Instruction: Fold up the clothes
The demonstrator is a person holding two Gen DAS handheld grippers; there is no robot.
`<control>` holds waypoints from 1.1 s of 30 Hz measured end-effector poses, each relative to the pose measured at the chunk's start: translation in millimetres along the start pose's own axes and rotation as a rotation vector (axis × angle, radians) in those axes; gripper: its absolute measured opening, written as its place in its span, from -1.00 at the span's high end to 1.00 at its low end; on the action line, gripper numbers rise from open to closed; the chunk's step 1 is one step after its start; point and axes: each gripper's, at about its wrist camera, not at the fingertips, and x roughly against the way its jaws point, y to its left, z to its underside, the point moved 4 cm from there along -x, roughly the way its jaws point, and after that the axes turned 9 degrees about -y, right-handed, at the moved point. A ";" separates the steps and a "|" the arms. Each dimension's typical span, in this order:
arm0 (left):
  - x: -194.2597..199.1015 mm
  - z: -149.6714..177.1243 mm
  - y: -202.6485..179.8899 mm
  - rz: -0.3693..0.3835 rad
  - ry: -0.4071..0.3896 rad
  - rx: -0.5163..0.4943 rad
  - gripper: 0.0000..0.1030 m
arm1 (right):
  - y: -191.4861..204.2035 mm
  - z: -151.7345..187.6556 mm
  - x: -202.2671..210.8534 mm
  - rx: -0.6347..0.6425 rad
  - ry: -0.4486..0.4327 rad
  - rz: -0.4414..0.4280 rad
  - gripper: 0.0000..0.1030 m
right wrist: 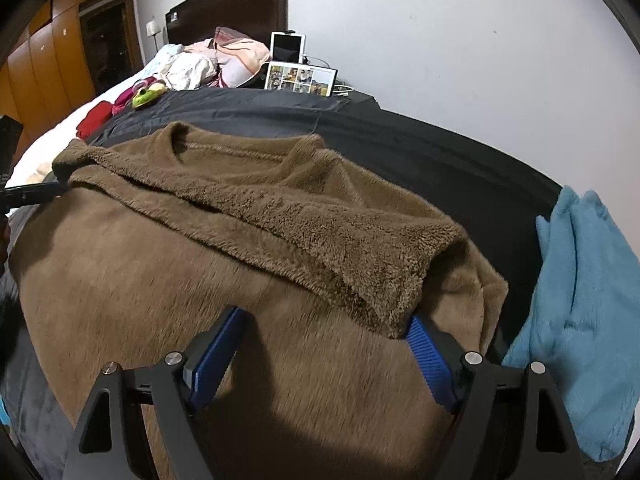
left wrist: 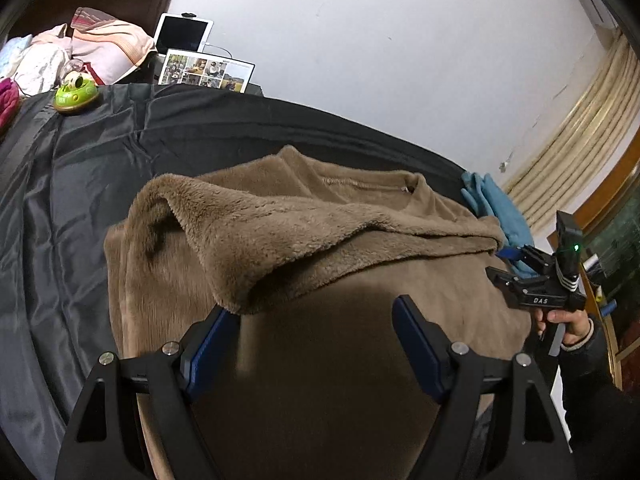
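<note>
A brown fleece sweater lies flat on the dark sheet, collar away from me. A sleeve is folded across its chest. My left gripper hovers open over the sweater's body; the sleeve's cuff end lies against its left fingertip, with nothing pinched. In the right wrist view the sweater fills the middle. My right gripper is open above it, and the folded sleeve's cuff overlaps its right fingertip. A hand holds the right gripper at the sweater's right edge.
A blue fleece garment lies right of the sweater on the sheet's edge. A green toy, a tablet, a photo frame and piled pillows sit at the bed's head. Red clothes lie at the left.
</note>
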 end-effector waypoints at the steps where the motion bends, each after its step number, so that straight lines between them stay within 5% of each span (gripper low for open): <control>1: -1.4 -4.1 1.2 -0.001 -0.004 0.007 -0.59 | -0.3 -3.6 -2.4 0.002 -0.003 0.005 -0.63; 10: -28.2 -44.5 27.0 -0.026 -0.042 0.099 -0.59 | -19.5 -43.3 -37.2 -0.043 -0.024 0.050 -0.63; 20: -54.1 -50.8 57.1 -0.049 -0.038 0.236 -0.59 | -50.2 -45.9 -73.0 -0.166 0.037 0.031 -0.66; 25: -32.7 -61.5 56.5 0.063 -0.143 0.313 -0.59 | -48.9 -46.0 -65.3 -0.160 0.019 0.055 -0.66; 33: -19.6 -61.6 43.5 0.028 -0.159 0.222 -0.59 | -40.7 -54.0 -30.0 -0.123 -0.065 0.092 -0.66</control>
